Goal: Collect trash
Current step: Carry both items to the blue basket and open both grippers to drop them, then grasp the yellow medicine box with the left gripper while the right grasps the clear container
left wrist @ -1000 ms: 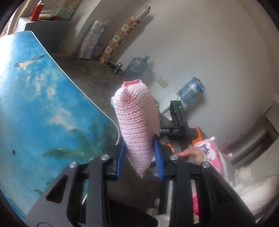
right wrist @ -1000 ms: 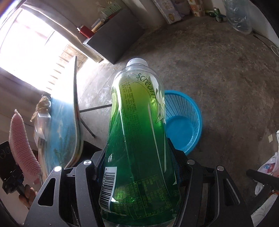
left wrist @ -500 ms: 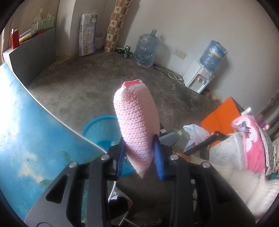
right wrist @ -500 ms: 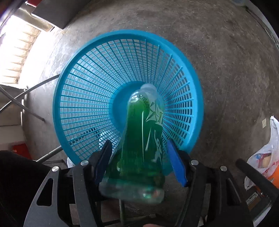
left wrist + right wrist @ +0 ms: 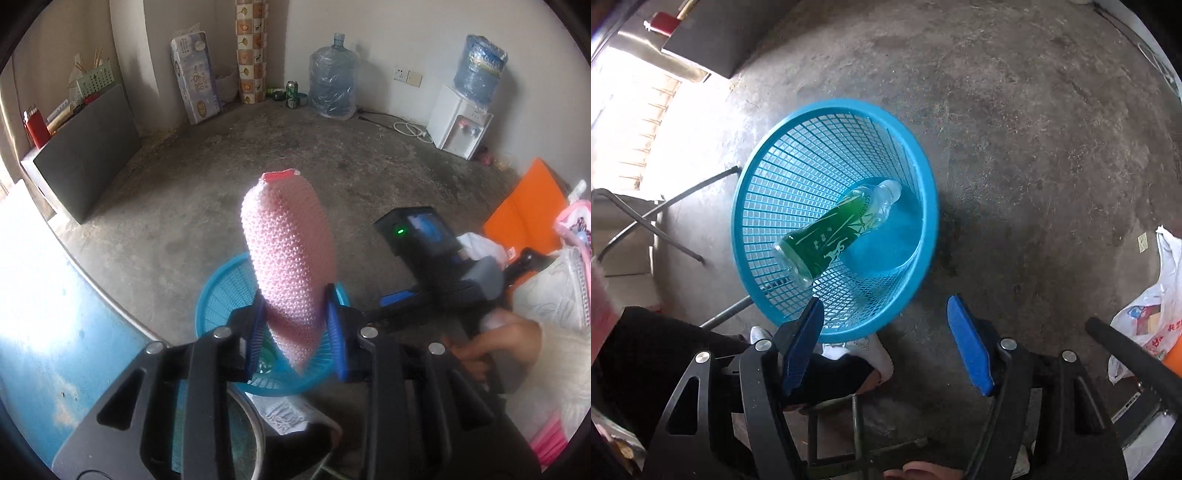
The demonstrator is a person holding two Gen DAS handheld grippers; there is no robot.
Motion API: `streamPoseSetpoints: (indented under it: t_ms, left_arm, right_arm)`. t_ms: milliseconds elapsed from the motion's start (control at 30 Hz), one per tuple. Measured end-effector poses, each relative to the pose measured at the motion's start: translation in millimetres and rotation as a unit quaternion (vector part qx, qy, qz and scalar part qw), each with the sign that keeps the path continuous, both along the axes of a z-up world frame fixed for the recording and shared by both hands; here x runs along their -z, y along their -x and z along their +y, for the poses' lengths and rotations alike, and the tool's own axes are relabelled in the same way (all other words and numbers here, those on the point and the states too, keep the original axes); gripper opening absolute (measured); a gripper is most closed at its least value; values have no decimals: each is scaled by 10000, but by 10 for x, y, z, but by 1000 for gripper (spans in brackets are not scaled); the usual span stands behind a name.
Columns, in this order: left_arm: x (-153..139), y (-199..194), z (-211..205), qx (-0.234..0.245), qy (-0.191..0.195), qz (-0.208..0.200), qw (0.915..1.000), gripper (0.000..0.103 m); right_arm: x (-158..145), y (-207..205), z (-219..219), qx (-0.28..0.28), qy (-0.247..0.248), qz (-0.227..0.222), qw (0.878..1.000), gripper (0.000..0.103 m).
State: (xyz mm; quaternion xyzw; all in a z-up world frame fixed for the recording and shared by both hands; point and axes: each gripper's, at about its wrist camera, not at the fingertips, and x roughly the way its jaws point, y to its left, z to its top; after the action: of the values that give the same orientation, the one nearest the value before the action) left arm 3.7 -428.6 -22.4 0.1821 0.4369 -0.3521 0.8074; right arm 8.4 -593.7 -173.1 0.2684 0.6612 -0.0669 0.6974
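My left gripper (image 5: pixel 295 325) is shut on a pink knitted scrubber (image 5: pixel 290 258) that sticks up between the blue pads, above the blue mesh basket (image 5: pixel 221 291) on the floor. In the right wrist view the same basket (image 5: pixel 764 199) holds a green plastic bottle (image 5: pixel 838 230) lying tilted against its wall. My right gripper (image 5: pixel 886 339) hangs over the basket's near rim, its jaws opening, with nothing between them. The right gripper's body (image 5: pixel 436 251) shows at the right of the left wrist view, held by a hand (image 5: pixel 491 343).
A blue printed table (image 5: pixel 55 332) lies at the left, its metal legs (image 5: pixel 646 221) beside the basket. A white shoe (image 5: pixel 864 350) stands near the basket. A plastic bag (image 5: pixel 1148 314) lies on the right. Water jugs (image 5: pixel 332 88), a dispenser (image 5: pixel 461 125) and a dark cabinet (image 5: pixel 85 155) line the walls.
The right gripper opened and the green bottle dropped from it into the basket. The left gripper swung off the table toward the basket, still gripping the pink scrubber.
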Motion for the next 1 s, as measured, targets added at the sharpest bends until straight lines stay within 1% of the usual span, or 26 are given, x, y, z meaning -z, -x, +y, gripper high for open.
streamPoseSetpoints:
  t_ms: [33,67,100,167,267,300,400,500,567,600,633,667,700,733,800,900,933,1000]
  left_arm:
    - [34,36,-72,52,-154,-96,9998,30]
    - [63,89,-141,134,-374,-323,9987,30]
    - [102,135,-216,287,-537,-407,9973,30]
    - [222,146,-350,384,-690,-228,9966,30]
    - [438,198,-587,563,-1178,-425,9905,30]
    - [537,172,-666,594,-1298,-335,9892,30]
    - [929,45,-851,537,-1553,323,9859,29]
    - [1407,-88,-998,529,-2162,620,9729,30]
    - [1637,-169,-1019,420,-2509,673,9647,34]
    - [1703,-203,-1027,329,-2680,614,9609,38]
    - [1729,-226,-1036,288,-2755,547,9593,51]
    - [1724,-236,-1035,306,-2713,518,9606,67]
    - [1695,-246,-1033,288,-2656,472,9625,73]
    - [1665,-246,-1013,267,-2599,474,9641,76]
    - [1590,-232,-985,266,-2485,605,9664,76]
    - [1403,-191,-958,289,-2348,447,9706,76]
    - [1298,-172,-931,325,-2218,424,9736,76]
    - [1034,-111,-845,362,-1873,464,9805,72]
  right_arm:
    - [-71,146,-79,168,-60,-86,9998,68]
    - [-121,248,-166,335,-156,-217,9991,68]
    - [-194,345,-240,532,-232,-372,9976,68]
    - [-291,463,-410,849,-222,-547,9946,68]
    - [-368,479,-688,1095,-56,-717,9914,68]
    - [-407,485,-744,1145,-21,-779,9904,68]
    - [-481,508,-854,1249,-167,-979,9872,68]
    - [-505,493,-887,1165,-150,-1051,9875,68]
    - [-503,469,-868,1086,-160,-1056,9883,68]
    - [-503,460,-855,1068,-194,-1067,9883,68]
    - [-511,454,-839,1047,-221,-1082,9884,68]
    - [-517,443,-824,1017,-228,-1092,9885,68]
    - [-530,434,-808,985,-212,-1101,9888,68]
    - [-545,425,-786,957,-185,-1108,9891,68]
    - [-545,412,-752,915,-144,-1105,9896,68]
    - [-526,400,-711,846,-91,-1069,9906,68]
    - [-526,396,-697,814,-32,-1062,9910,68]
    - [-550,391,-668,754,165,-1094,9910,68]
